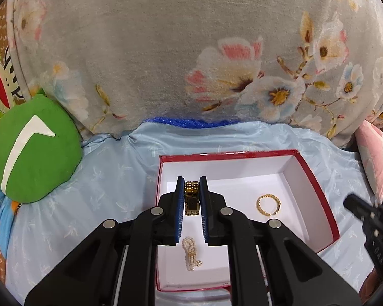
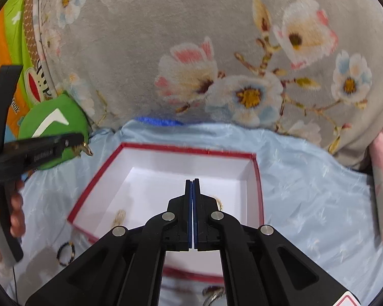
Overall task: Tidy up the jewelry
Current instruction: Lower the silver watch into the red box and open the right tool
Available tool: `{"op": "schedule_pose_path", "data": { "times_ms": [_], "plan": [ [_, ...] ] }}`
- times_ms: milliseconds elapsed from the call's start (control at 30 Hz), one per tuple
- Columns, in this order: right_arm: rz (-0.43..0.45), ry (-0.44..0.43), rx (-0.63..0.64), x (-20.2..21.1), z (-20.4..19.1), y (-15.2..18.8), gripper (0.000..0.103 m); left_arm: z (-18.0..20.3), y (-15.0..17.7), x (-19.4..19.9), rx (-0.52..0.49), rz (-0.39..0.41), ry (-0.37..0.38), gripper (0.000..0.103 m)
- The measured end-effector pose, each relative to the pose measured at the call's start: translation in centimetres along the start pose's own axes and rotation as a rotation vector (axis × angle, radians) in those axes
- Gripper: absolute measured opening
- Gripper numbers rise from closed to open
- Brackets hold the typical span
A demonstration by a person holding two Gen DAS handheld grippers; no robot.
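Gold watch (image 1: 192, 199) pinched between blue ribbed pads (image 1: 180, 211) of left gripper (image 1: 192, 205), hanging above red-rimmed white box (image 1: 316, 191). Beneath, on smooth white floor: beaded gold ring (image 1: 268, 204) and looped pearl strand (image 1: 190, 253). Right gripper (image 2: 192, 213) over the same box, jaws pressed together, holding nothing. Dark beaded bracelet (image 2: 66, 253) outside on glossy pale-blue cloth (image 2: 306, 178)

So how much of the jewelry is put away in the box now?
Done: a gold ring and a pearl piece already lie in the red box. In hand: the left gripper holds a gold watch-like piece above the box; the right gripper is shut and empty. Left: a dark beaded bracelet on the blue cloth, and something blurry near the bottom edge.
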State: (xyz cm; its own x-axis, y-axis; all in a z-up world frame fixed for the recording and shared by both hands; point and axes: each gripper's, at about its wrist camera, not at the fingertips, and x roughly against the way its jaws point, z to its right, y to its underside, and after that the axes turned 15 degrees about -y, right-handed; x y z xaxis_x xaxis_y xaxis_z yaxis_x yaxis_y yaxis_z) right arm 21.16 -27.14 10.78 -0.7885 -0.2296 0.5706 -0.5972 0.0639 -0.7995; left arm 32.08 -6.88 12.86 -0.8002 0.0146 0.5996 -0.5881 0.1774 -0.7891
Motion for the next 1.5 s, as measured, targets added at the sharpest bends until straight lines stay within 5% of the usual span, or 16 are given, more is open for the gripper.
{"op": "schedule_pose_path", "data": {
  "times_ms": [200,500,700,967,1033,1200,1367,1433,1500],
  "plan": [
    [-0.102,0.062,-0.072,1.2,1.5,10.7,0.043,-0.1,3.0,0.7,-0.031,-0.008,-0.006,0.011],
    [-0.221,0.019,-0.243,-3.8,4.7,14.5,0.041,1.3,5.4,1.9,-0.064,-0.031,0.020,0.011],
    [-0.251,0.051,-0.236,-5.0,5.0,14.8,0.010,1.4,6.2,1.5,-0.069,-0.047,0.023,0.011],
    [-0.139,0.065,-0.167,-0.9,3.3,12.7,0.008,1.1,6.4,1.2,-0.063,-0.059,0.027,0.011],
    [-0.096,0.071,-0.138,0.4,2.6,11.3,0.000,1.1,6.4,1.3,-0.063,-0.057,0.024,0.011],
    [-0.030,0.078,-0.087,3.0,2.0,8.0,0.000,0.9,5.9,2.0,-0.067,-0.043,0.023,0.011],
    [-0.138,0.027,-0.131,1.5,3.2,9.3,0.003,0.6,6.0,2.5,-0.063,-0.042,0.031,0.011],
    [-0.182,0.053,-0.168,0.7,3.7,11.5,0.029,0.6,6.3,2.6,-0.065,-0.046,0.033,0.011],
    [-0.202,0.037,-0.223,0.3,4.1,13.5,0.040,0.6,6.5,2.5,-0.067,-0.053,0.034,0.011]
  ]
}}
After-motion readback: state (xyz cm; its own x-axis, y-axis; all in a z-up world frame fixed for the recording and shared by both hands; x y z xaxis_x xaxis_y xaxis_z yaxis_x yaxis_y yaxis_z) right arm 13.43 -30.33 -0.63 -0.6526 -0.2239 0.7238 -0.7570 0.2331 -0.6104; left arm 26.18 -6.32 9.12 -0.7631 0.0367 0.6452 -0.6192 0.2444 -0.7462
